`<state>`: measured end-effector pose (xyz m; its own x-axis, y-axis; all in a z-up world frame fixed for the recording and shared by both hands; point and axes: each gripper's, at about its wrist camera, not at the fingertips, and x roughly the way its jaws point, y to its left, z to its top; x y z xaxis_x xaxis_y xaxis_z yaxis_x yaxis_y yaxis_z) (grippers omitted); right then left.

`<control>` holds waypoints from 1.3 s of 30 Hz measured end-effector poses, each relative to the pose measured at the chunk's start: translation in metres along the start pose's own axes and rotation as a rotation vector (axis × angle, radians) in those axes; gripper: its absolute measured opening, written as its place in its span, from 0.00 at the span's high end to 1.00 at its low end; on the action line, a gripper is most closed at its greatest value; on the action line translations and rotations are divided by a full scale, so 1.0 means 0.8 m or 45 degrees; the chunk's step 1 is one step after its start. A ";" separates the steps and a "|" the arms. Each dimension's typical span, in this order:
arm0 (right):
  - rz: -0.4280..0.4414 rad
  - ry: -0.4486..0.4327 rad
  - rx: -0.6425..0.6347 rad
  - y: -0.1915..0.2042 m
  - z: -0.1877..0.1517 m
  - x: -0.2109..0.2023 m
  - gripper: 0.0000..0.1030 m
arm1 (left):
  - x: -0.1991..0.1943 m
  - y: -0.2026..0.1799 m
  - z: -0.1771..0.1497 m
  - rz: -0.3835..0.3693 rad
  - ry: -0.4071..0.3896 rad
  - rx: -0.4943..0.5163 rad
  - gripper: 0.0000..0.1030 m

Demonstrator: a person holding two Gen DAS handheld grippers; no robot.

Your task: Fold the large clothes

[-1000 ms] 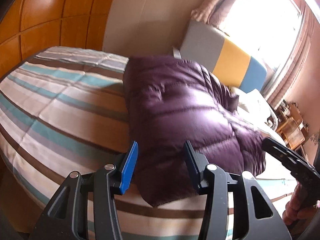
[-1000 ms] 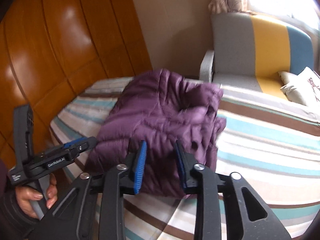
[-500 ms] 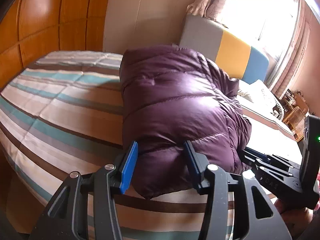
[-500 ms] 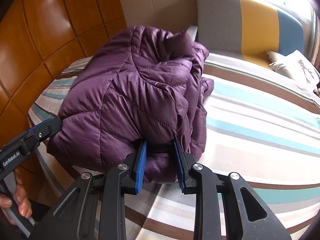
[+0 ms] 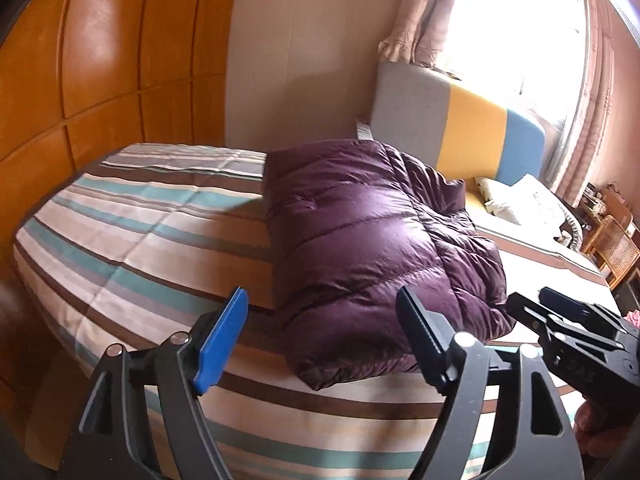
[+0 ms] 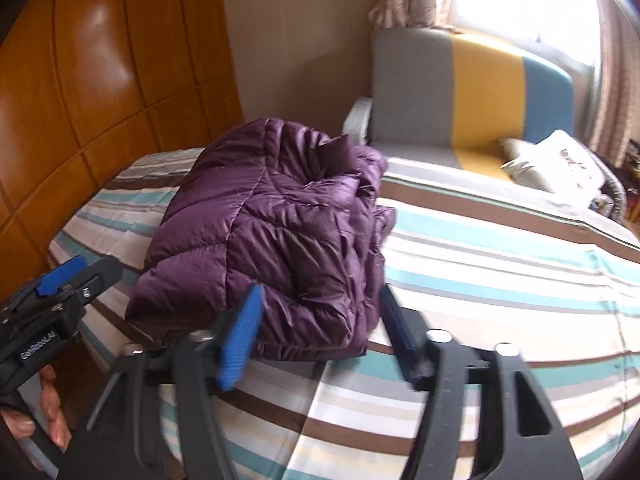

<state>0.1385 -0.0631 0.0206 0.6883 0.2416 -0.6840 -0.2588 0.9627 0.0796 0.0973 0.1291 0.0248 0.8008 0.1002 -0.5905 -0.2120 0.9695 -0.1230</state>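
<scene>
A purple quilted down jacket (image 5: 372, 248) lies folded in a thick bundle on the striped bed (image 5: 132, 224). My left gripper (image 5: 324, 316) hovers just off the bundle's near edge, its jaws opening and nothing pressed between the pads. In the right wrist view the same jacket (image 6: 272, 240) sits ahead. My right gripper (image 6: 320, 312) stands before its near corner, jaws opening, pads off the fabric. The other tool shows in each view: the right gripper (image 5: 568, 320) at the right edge, the left gripper (image 6: 60, 280) at the left with a hand below it.
An orange wooden wardrobe (image 5: 92, 60) lines the left. A grey, yellow and blue sofa (image 6: 472, 92) with cushions (image 6: 556, 160) stands beyond the bed under a bright curtained window (image 5: 516, 28). A wicker chair (image 5: 616, 248) is at far right. Bare striped bedspread (image 6: 500, 264) spreads right of the jacket.
Both grippers let go of the jacket's near edge, spread their jaws wide and drew back. The jacket now lies released on the bed, looking smaller and further off.
</scene>
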 end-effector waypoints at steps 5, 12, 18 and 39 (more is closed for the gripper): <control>-0.075 -0.008 -0.039 0.012 -0.008 -0.014 0.28 | -0.020 0.006 -0.002 0.062 -0.040 -0.012 0.10; -0.126 0.003 -0.074 0.026 -0.015 -0.015 0.18 | -0.029 0.013 -0.011 0.107 -0.042 -0.052 0.02; -0.161 0.018 -0.075 0.030 -0.012 -0.012 0.10 | -0.027 0.014 -0.021 0.117 -0.016 -0.071 0.02; -0.203 0.018 -0.019 0.030 -0.022 -0.028 0.03 | -0.035 0.018 -0.035 0.157 0.011 -0.084 0.02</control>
<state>0.1044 -0.0476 0.0251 0.7118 0.0836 -0.6974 -0.1567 0.9868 -0.0417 0.0561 0.1343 0.0176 0.7617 0.2159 -0.6109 -0.3455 0.9329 -0.1012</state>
